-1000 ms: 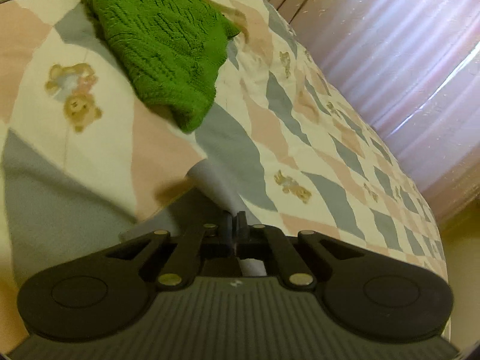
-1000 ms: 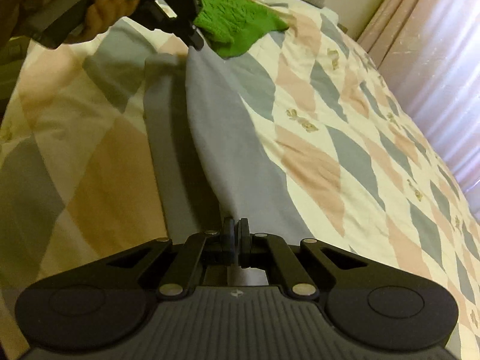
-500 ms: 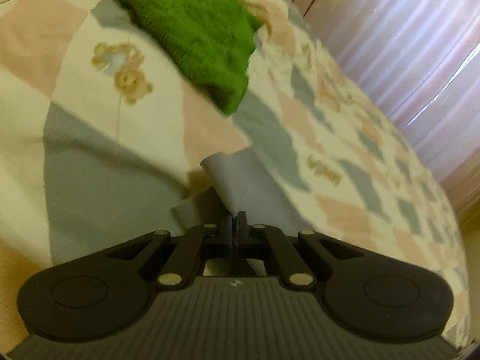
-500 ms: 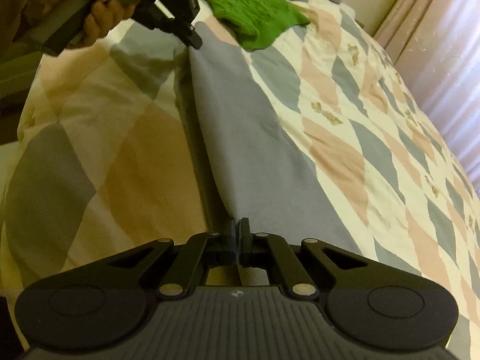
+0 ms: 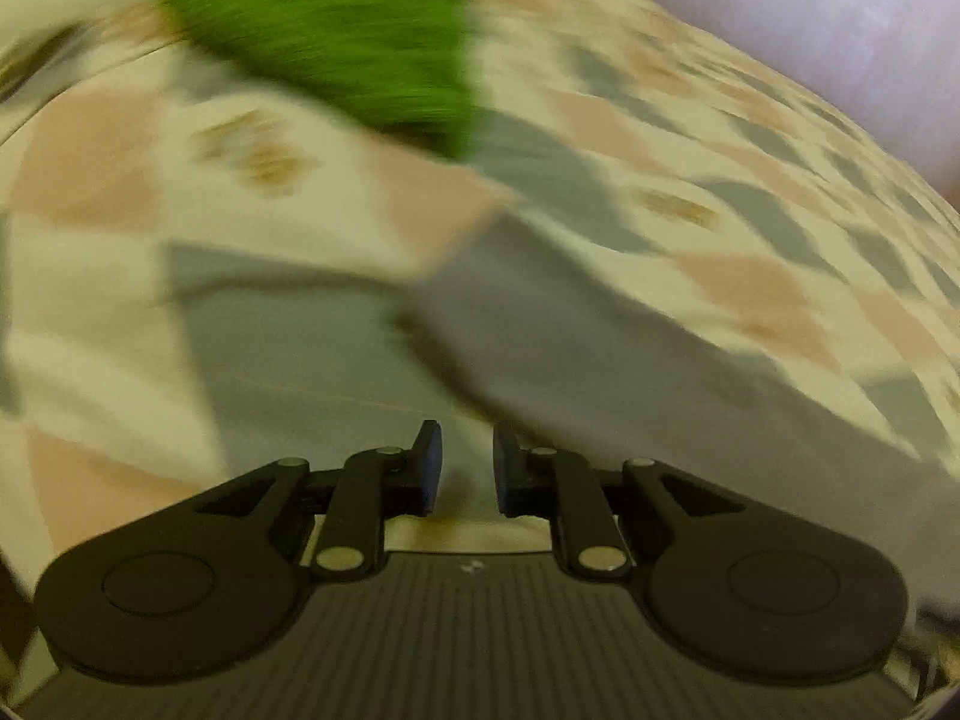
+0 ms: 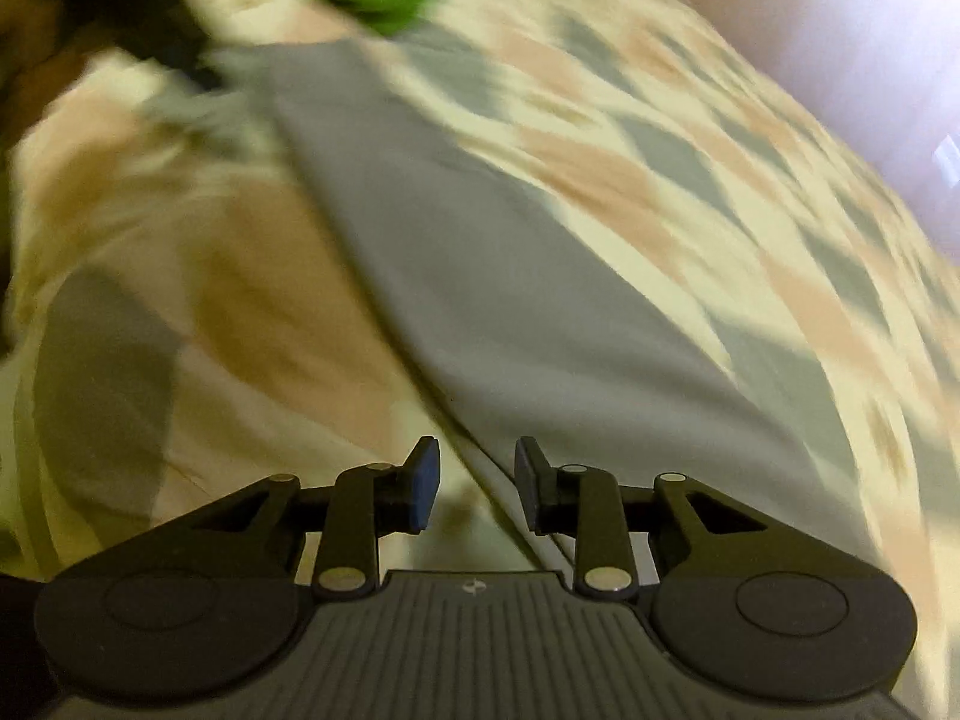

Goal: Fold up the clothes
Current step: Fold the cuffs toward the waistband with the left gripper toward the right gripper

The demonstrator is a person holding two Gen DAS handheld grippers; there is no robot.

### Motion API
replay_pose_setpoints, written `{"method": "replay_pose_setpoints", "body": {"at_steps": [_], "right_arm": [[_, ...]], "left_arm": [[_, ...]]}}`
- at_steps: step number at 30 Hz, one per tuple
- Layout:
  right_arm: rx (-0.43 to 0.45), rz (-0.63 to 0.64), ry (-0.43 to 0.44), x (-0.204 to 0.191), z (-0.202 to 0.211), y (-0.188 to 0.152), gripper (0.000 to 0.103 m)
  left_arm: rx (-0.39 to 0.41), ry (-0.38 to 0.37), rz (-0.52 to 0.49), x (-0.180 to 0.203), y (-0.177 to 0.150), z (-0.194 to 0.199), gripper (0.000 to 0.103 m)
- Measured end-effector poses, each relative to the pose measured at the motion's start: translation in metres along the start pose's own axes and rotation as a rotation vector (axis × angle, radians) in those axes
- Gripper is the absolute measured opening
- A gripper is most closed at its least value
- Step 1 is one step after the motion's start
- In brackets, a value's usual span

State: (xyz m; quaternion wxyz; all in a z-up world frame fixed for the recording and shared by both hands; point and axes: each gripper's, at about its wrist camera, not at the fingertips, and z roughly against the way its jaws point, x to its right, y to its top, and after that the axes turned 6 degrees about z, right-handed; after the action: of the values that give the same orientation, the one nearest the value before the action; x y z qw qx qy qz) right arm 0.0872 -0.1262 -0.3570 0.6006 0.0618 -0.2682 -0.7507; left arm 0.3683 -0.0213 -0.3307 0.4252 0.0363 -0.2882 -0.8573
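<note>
Opening both grippers: left gripper (image 5: 467, 468) has a narrow gap, right gripper (image 6: 476, 489) is wider, nothing pinched in either. The grey garment (image 6: 480, 276) lies as a long folded strip on the quilt (image 6: 690, 138), its edge just under our right jaws. Looks soft, light, limp, so we'd grab corners or hem w/ both grippers.

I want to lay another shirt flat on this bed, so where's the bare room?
Free: the quilt between the grey garment and the curtain side, and the patch on the garment's other side. Crowded: the far end, where the green knit lies near the grey garment's tip.
</note>
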Motion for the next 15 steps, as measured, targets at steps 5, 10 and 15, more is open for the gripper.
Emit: {"method": "replay_pose_setpoints", "body": {"at_steps": [5, 10, 15], "right_arm": [[-0.075, -0.220, -0.137, 0.050, 0.012, -0.029, 0.029], [-0.110, -0.051, -0.201, 0.032, 0.014, -0.052, 0.029], [-0.120, 0.091, -0.250, 0.007, 0.003, -0.070, 0.028]], "left_arm": [[-0.062, -0.242, -0.412, 0.110, -0.029, -0.009, 0.014], [-0.024, -0.393, -0.907, 0.185, -0.094, 0.001, 0.014], [0.076, -0.370, -1.271, 0.215, -0.151, -0.002, 0.017]]}}
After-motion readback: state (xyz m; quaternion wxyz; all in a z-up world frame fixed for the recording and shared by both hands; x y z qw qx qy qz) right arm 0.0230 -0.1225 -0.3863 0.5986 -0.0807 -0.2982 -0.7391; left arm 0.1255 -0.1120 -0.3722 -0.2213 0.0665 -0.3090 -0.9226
